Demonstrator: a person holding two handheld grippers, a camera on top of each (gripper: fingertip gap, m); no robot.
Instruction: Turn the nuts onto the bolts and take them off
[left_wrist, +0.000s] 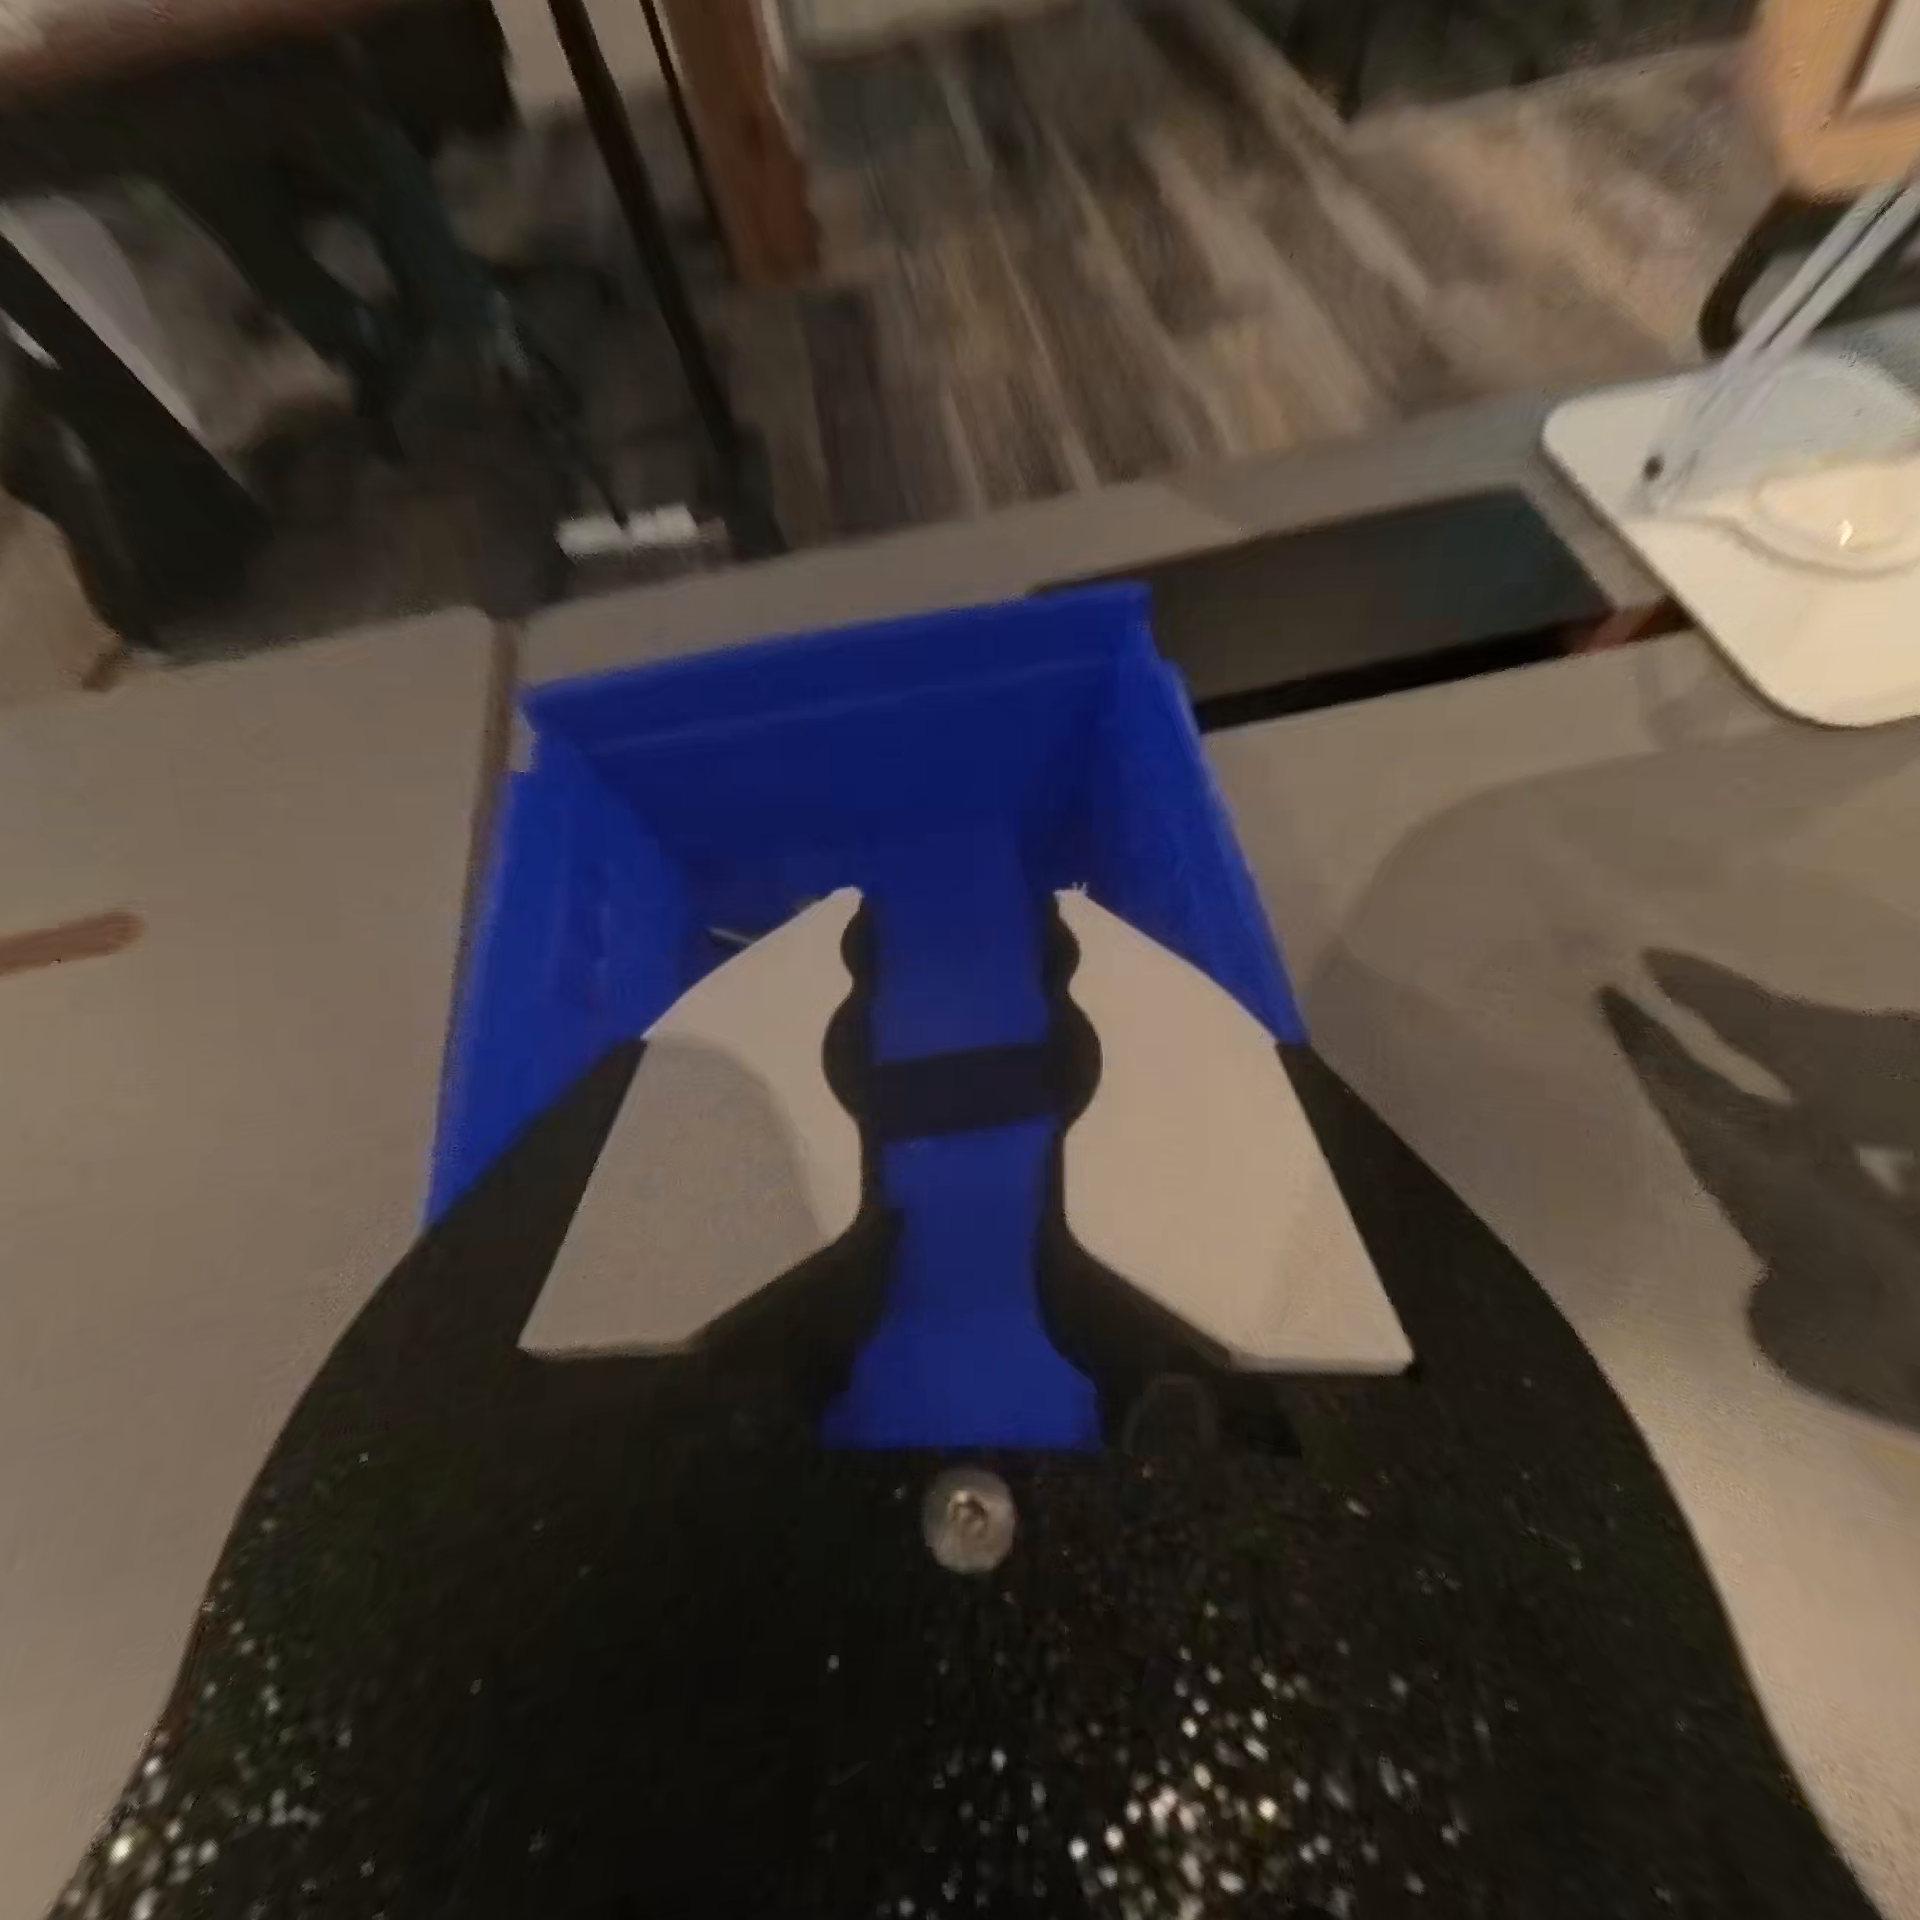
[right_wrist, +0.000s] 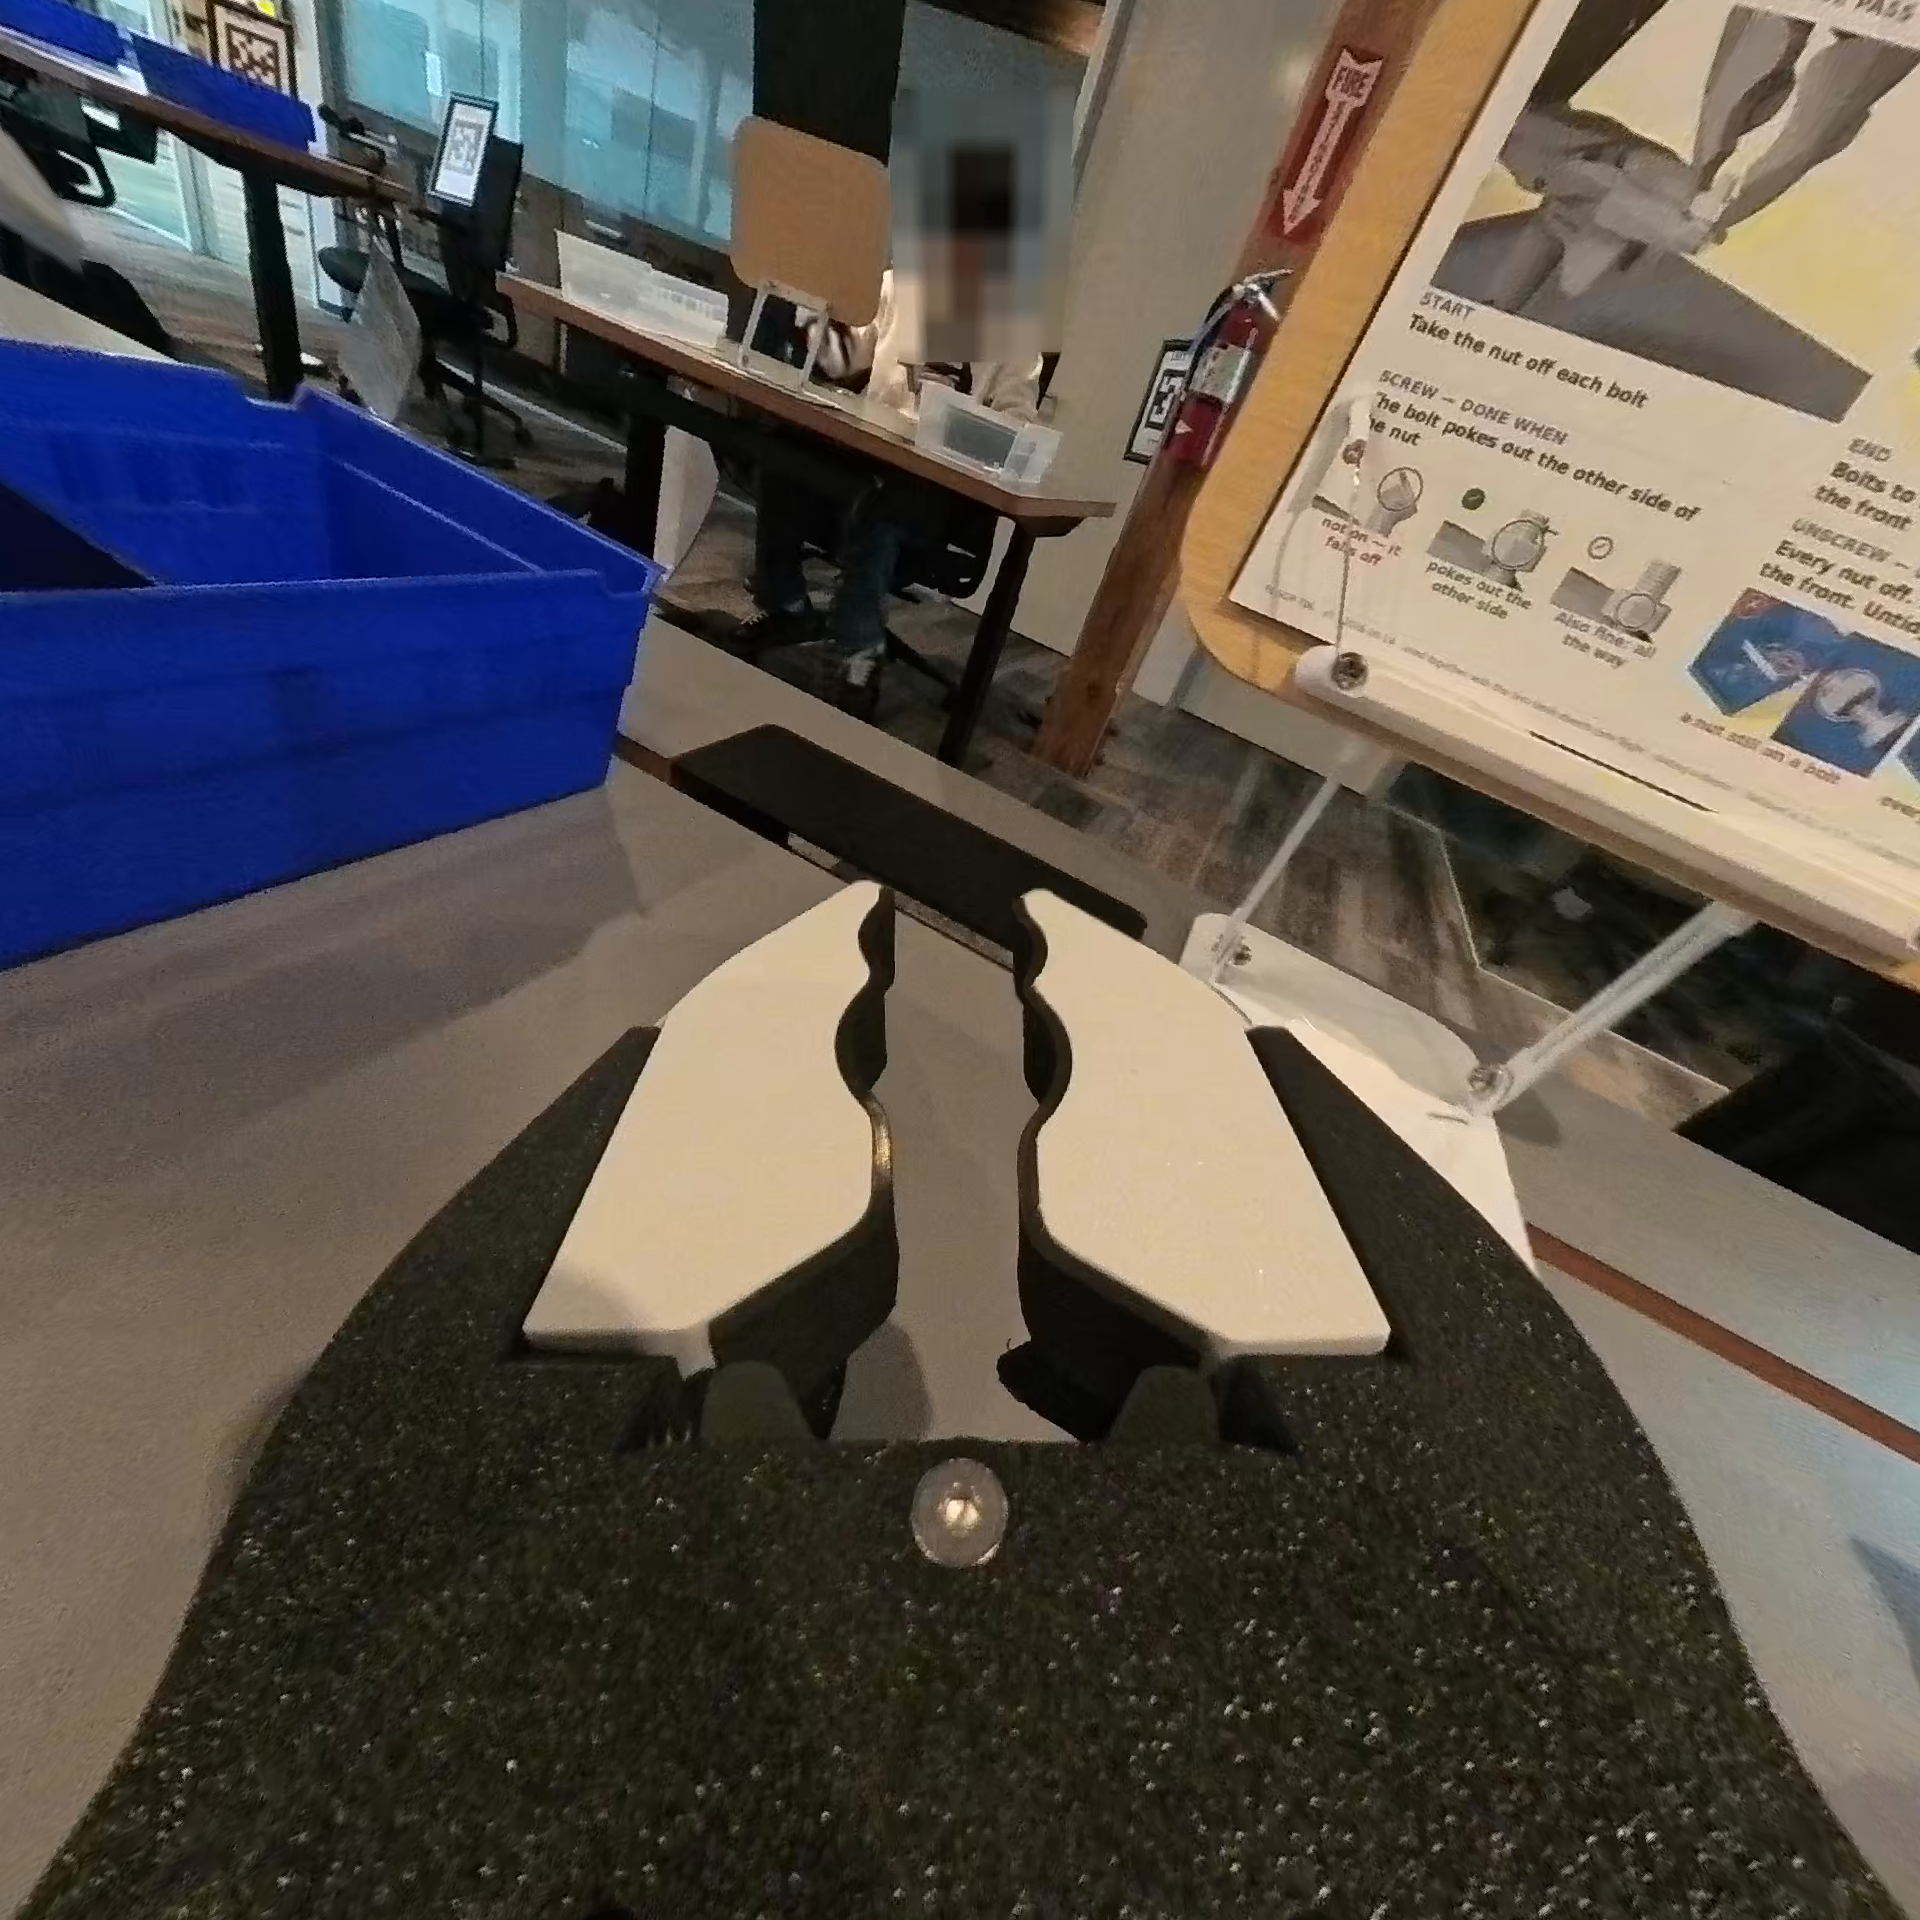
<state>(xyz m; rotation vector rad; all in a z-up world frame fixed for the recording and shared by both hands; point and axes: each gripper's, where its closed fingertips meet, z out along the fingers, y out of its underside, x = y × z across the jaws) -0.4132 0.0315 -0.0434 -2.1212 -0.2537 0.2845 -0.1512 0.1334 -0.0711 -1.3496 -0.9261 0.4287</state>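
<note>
No nuts or bolts show in either view. In the blurred left wrist view, my left gripper (left_wrist: 961, 904) is open and empty, with its white fingers (left_wrist: 748, 997) reaching over the open top of a small blue bin (left_wrist: 831, 727) on the grey table. The inside of the bin that shows looks bare. A dark band crosses the gap between the fingers lower down. My right gripper (right_wrist: 951, 925) is open and empty above the grey table (right_wrist: 260, 1091), to the right of a large blue bin (right_wrist: 312, 623).
A flat black slab (right_wrist: 894, 831) lies on the table just ahead of the right gripper and also shows in the left wrist view (left_wrist: 1351, 592). An instruction board (right_wrist: 1610, 416) stands on a white base (left_wrist: 1766, 540) at the right. A person sits at a desk (right_wrist: 810, 416) behind. Across from one pair of fingers to the other is roughly 30 centimetres. Measured from the fingertips, the white base (left_wrist: 1766, 540) is 25 centimetres or so from the right gripper and 45 centimetres from the left.
</note>
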